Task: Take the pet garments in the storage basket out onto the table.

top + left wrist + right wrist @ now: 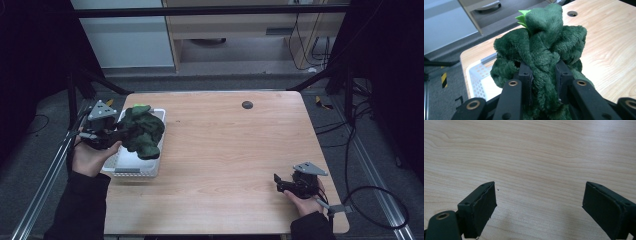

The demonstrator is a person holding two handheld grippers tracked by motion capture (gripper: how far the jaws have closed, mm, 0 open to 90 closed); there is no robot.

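A dark green plush toy (142, 131) with a bright green tip hangs over the white plastic basket (134, 167) at the table's left side. My left gripper (119, 133) is shut on the plush toy (541, 52), its two black jaws pinching the fur from both sides in the left gripper view (543, 75). My right gripper (278, 182) rests near the table's front right corner, open, with bare wood between its jaws (539, 205).
The wooden table (230, 145) has a dark round cable hole (247, 105) near its far edge. Black frame bars and cables run along both sides of the table. A cabinet stands on the floor beyond the far edge.
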